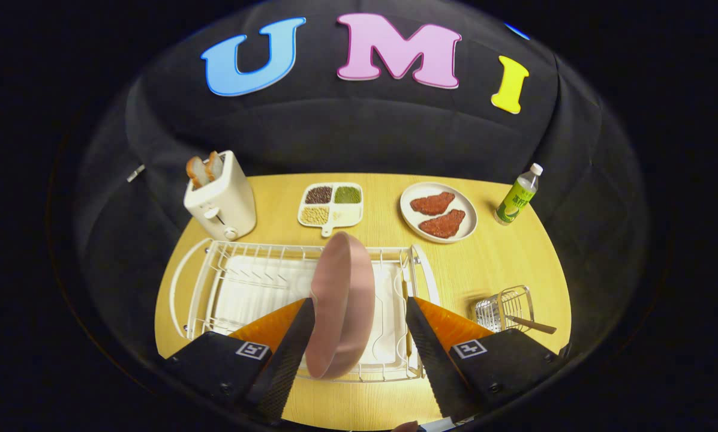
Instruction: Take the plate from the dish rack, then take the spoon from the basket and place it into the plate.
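- Between the two black fingers [354, 336] a pink plate [344, 306] is standing on edge in the white wire dish rack [239, 282]; the fingers are spread wide, the left one [287, 354] lying close against the plate's rim, the right one [433, 354] standing apart from it, so nothing is being gripped yet.
- Judging by its look, the plate is going to behave as a stiff, smooth, rather slippery thing, probably ceramic or hard plastic; whether it is heavy I cannot tell.
- Taking hold across the upper rim, one finger on each face, is looking like the safest grip, since a pinch low down would be fouling the rack's wires.
- Lifting straight up out of the slot should be keeping the edge from catching; a tilted pull could be making it slide out.
- Just to the right of the rack, a small wire basket [502, 309] is lying on the yellow table [502, 264], with the spoon's wooden handle [529, 324] sticking out of it.
- Beyond the rack are sitting a toaster [222, 201] holding bread, a divided dish of grains [331, 205], a white plate of meat [438, 212] and a green bottle [517, 198].
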### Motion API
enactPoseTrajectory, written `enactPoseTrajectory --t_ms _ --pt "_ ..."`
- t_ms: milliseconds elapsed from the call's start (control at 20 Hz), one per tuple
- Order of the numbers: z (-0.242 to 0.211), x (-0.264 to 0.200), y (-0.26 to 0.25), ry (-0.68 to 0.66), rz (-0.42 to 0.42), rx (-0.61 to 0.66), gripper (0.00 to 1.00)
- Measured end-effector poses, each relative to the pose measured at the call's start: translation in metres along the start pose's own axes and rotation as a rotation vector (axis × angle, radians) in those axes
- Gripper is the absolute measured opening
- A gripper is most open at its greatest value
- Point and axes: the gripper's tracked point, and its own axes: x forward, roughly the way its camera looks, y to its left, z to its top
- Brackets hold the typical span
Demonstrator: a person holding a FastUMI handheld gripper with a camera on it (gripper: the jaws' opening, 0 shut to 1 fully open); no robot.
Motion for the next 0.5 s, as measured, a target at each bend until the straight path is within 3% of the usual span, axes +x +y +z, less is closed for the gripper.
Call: enactPoseTrajectory --t_ms 100,250,500 --pt "-0.010 0.021 -0.003 0.041 -0.047 -0.013 0.83" --pt "-0.013 0.034 0.005 0.061 -0.076 0.025 0.39" --pt "-0.003 0.026 0.006 0.073 -0.121 -0.023 0.33"
